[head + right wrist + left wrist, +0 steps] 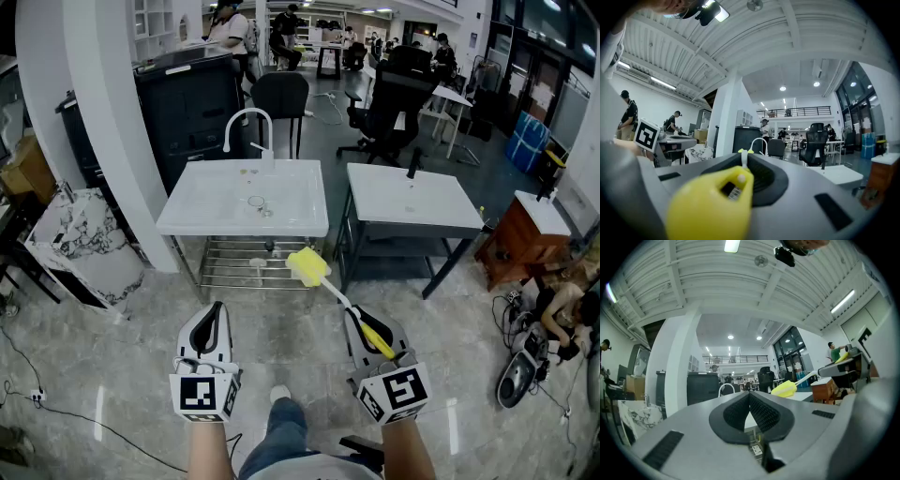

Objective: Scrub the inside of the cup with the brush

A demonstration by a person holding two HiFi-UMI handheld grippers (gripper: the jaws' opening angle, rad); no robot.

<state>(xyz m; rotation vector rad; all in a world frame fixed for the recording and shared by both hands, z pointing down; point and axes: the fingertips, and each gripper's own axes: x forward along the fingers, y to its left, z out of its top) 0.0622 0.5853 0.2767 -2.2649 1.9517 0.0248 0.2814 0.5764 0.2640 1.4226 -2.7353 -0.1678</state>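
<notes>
Two closed: L gripper (217, 311) empty, R gripper (356, 317) on brush (307, 267) (butt end blurred up close).

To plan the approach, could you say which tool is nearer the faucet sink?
Left. The left tool faces the sink; the right tool, holding the brush, sits off right.

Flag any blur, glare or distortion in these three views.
Head view: sharp, evenly lit, edges bowed. Left gripper view: strong fisheye, black corners, ceiling lamp blown out. Right gripper view: brush handle close and out of focus; background sharp.
</notes>
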